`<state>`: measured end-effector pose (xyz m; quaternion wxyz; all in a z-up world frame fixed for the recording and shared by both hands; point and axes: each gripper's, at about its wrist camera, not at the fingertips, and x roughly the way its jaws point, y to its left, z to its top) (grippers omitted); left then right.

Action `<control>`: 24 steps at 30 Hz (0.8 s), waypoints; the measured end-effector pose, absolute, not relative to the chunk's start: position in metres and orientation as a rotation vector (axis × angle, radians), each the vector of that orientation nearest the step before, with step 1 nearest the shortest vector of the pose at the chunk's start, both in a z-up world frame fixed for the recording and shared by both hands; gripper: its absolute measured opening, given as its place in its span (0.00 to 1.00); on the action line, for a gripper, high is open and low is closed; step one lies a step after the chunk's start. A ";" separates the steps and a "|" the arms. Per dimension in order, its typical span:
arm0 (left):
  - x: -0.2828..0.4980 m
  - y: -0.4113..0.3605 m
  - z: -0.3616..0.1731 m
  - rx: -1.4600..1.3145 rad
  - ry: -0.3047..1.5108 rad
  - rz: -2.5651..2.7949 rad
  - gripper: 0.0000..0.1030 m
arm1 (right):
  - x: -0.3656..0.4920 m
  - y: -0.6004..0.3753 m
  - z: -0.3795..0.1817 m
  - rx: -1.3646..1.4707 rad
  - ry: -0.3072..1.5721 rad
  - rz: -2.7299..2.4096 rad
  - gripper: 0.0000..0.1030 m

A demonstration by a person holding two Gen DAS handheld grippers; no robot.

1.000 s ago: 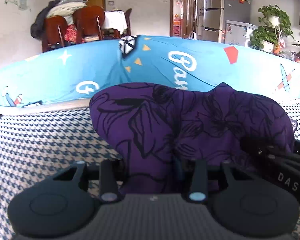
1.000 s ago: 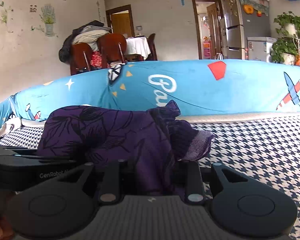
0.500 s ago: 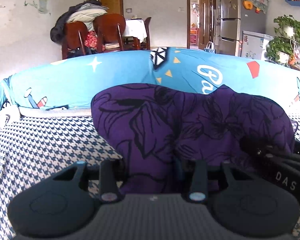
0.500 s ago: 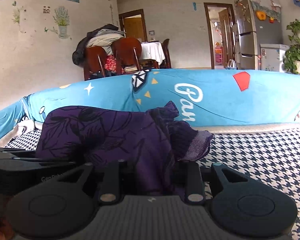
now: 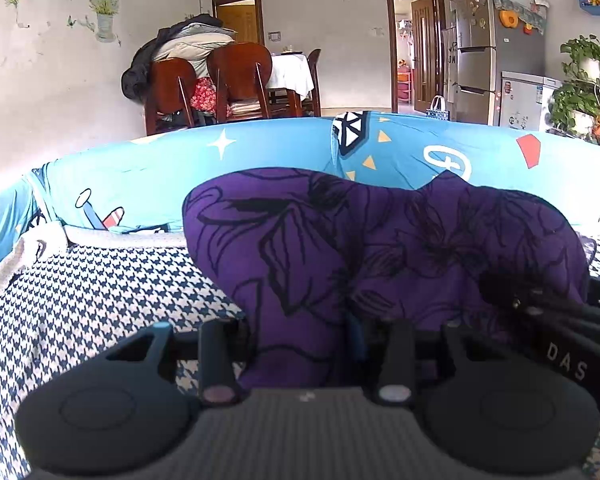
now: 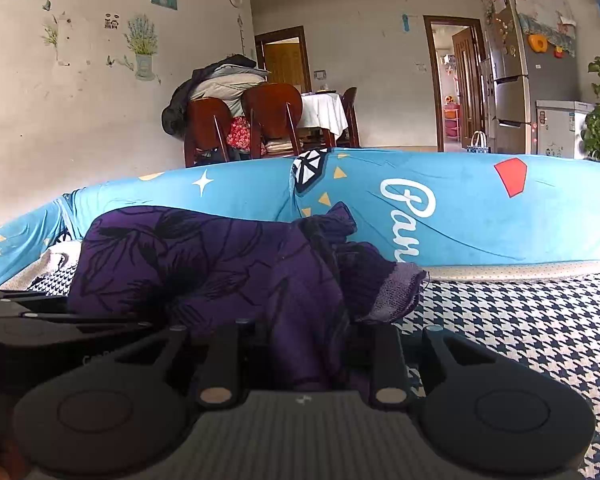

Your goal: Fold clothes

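Purple garment carried sideways, both tongs clamped on it

The purple garment [image 5: 380,248] is pinched by the left gripper [image 5: 300,344] and right gripper [image 6: 304,356]; since a second ago the blue sofa back [image 6: 460,208] has slid rightward in frame, so the fold is judged under way.

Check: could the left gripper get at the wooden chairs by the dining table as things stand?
Probably not. The left gripper is shut on the purple garment, which bunches up in front of it, and the blue sofa back stands between it and the wooden chairs well beyond.
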<state>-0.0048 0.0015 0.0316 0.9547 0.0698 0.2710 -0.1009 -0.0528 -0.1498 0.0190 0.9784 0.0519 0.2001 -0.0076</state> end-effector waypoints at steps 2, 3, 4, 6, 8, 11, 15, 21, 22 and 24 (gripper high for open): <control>-0.005 0.002 0.032 0.144 0.545 -0.201 0.37 | -0.053 -0.148 0.019 0.098 0.398 -0.013 0.28; -0.005 0.002 0.033 0.144 0.543 -0.199 0.37 | -0.052 -0.147 0.019 0.097 0.395 -0.012 0.28; -0.005 0.002 0.033 0.144 0.540 -0.197 0.37 | -0.052 -0.146 0.019 0.097 0.393 -0.011 0.28; -0.005 0.004 0.034 0.146 0.532 -0.192 0.37 | -0.052 -0.144 0.019 0.097 0.390 -0.010 0.28; -0.005 0.005 0.035 0.149 0.526 -0.184 0.37 | -0.052 -0.143 0.018 0.099 0.388 -0.009 0.28; -0.005 0.008 0.036 0.148 0.521 -0.176 0.37 | -0.050 -0.141 0.018 0.103 0.385 -0.007 0.28; -0.004 0.010 0.036 0.145 0.522 -0.168 0.37 | -0.048 -0.140 0.016 0.111 0.381 -0.006 0.28; -0.002 0.009 0.039 0.155 0.501 -0.159 0.37 | -0.044 -0.139 0.016 0.113 0.369 -0.010 0.28; -0.002 0.008 0.040 0.159 0.494 -0.159 0.37 | -0.044 -0.139 0.017 0.113 0.364 -0.014 0.28; -0.002 0.005 0.041 0.164 0.483 -0.160 0.37 | -0.046 -0.139 0.016 0.106 0.352 -0.023 0.28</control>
